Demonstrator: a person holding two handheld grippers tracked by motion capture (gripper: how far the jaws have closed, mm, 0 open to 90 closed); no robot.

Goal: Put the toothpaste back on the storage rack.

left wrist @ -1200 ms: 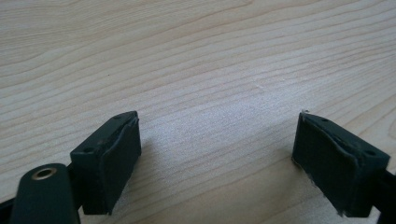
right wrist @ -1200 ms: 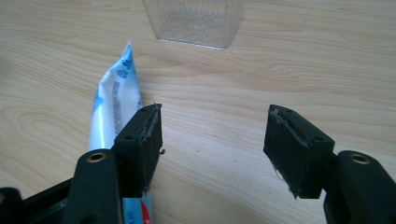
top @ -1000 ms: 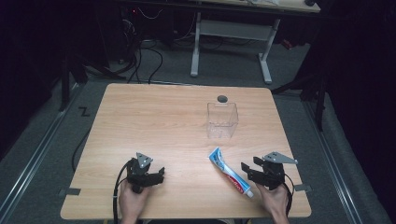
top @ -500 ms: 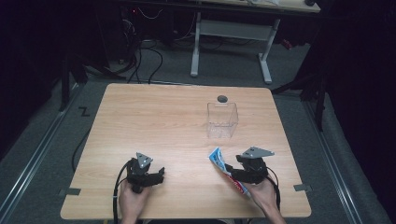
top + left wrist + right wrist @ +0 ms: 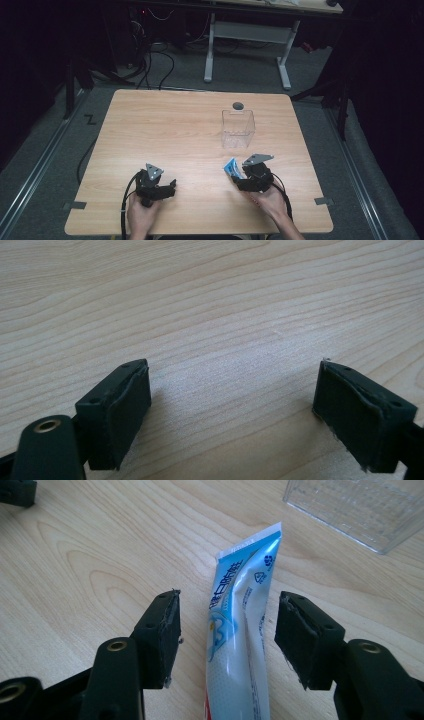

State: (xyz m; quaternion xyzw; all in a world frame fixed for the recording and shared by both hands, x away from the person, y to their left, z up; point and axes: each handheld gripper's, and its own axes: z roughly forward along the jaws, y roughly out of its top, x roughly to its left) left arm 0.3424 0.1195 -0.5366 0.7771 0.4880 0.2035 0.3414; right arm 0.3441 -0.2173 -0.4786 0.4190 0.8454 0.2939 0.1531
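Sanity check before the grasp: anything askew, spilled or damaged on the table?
Nothing stands out. The toothpaste tube lies flat and intact between the open right tongs, untouched. The clear container stands upright. The left tongs are open over bare table.

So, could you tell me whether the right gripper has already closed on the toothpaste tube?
No, the toothpaste tube lies between its open jaws, with gaps on both sides.
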